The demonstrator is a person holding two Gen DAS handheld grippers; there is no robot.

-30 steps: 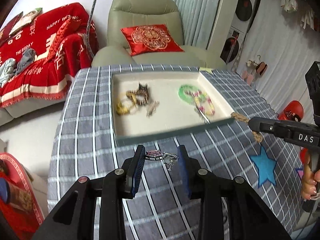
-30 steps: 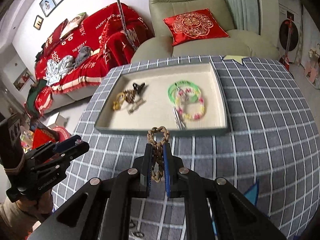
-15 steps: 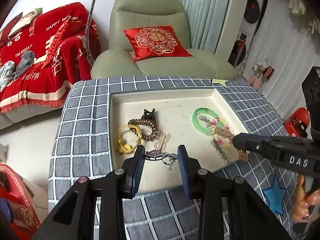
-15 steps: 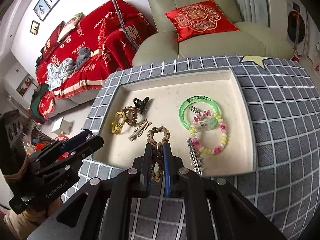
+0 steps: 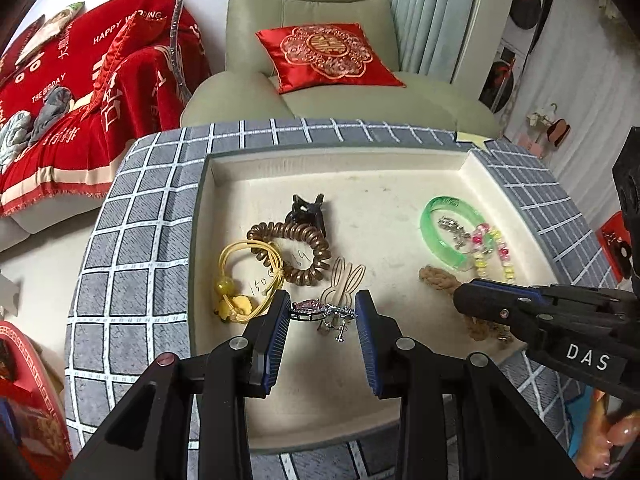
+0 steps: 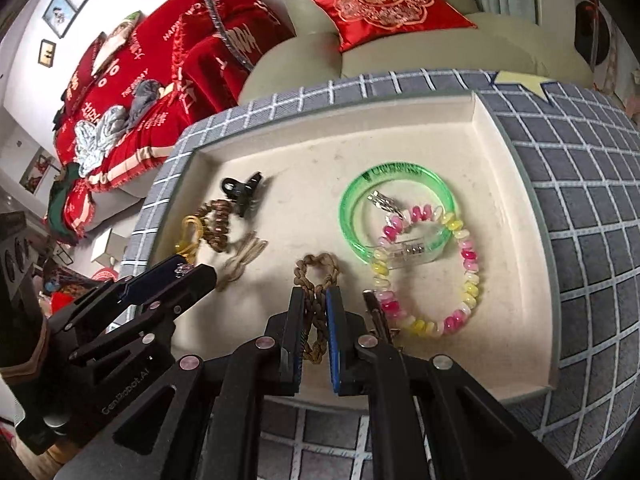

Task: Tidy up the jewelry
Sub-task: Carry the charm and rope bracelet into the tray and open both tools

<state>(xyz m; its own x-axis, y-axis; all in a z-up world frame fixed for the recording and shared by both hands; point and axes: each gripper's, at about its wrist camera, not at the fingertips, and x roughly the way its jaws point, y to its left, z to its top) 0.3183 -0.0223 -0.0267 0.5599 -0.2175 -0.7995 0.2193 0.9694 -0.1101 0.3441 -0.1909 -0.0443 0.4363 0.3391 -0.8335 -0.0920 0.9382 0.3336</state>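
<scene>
The left tongs (image 5: 323,314) grasp a silver brooch (image 5: 320,312) with a pink stone, stretched between the pads above the tray (image 5: 340,156). The right tongs (image 6: 316,312) are clenched on a brown braided cord (image 6: 316,276), its loop sticking out over the tray floor.

The tray sits on the checked table (image 5: 132,232). In it lie one green bangle (image 6: 394,210), one pink-and-yellow bead bracelet (image 6: 468,280), one black claw clip (image 6: 242,192), one brown coil tie (image 5: 304,252), one yellow hair tie (image 5: 248,276) and one wire rabbit clip (image 5: 346,280).

Only the right view shows the silver bar clip (image 6: 376,312) beside the right tongs; only the left view shows fingers (image 5: 608,436) on the right handle.
</scene>
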